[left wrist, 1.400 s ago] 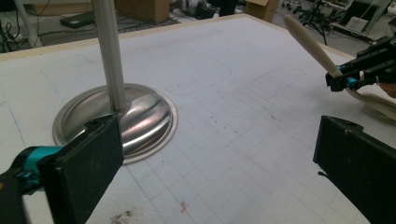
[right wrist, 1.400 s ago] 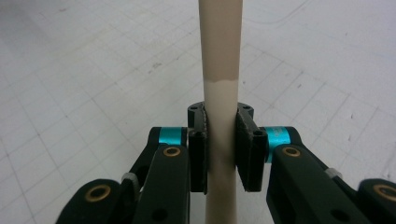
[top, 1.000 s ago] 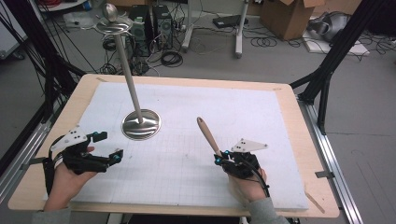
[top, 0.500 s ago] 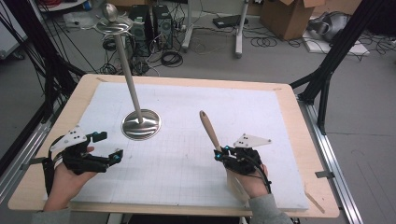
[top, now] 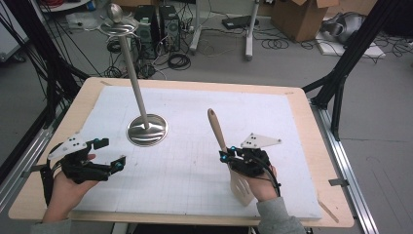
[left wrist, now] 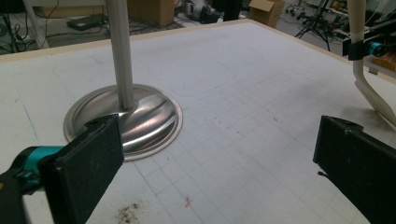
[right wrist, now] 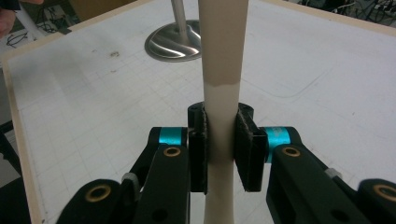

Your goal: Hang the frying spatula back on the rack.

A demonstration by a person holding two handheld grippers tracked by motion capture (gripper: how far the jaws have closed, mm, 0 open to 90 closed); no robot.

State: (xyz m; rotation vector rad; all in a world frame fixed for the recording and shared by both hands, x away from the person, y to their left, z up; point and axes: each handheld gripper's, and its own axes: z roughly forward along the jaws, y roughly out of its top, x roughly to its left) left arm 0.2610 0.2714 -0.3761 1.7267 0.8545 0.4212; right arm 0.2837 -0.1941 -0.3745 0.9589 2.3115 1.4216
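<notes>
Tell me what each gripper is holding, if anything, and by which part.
The right gripper clamps a spatula by its pale neck, just below the wooden handle. The left gripper holds nothing.

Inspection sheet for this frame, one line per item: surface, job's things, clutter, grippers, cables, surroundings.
Surface: white gridded mat on a wooden table; a few dark specks near the left gripper.
Job's things: spatula held mid-handle, blade toward the person; steel stand upright on its round base.
Clutter: nothing seen on the mat.
Grippers: right gripper shut on the spatula; left gripper open, holding nothing.
Cables: loose coils on the floor beyond the table.
Surroundings: cardboard box, computer towers, black frame legs.
</notes>
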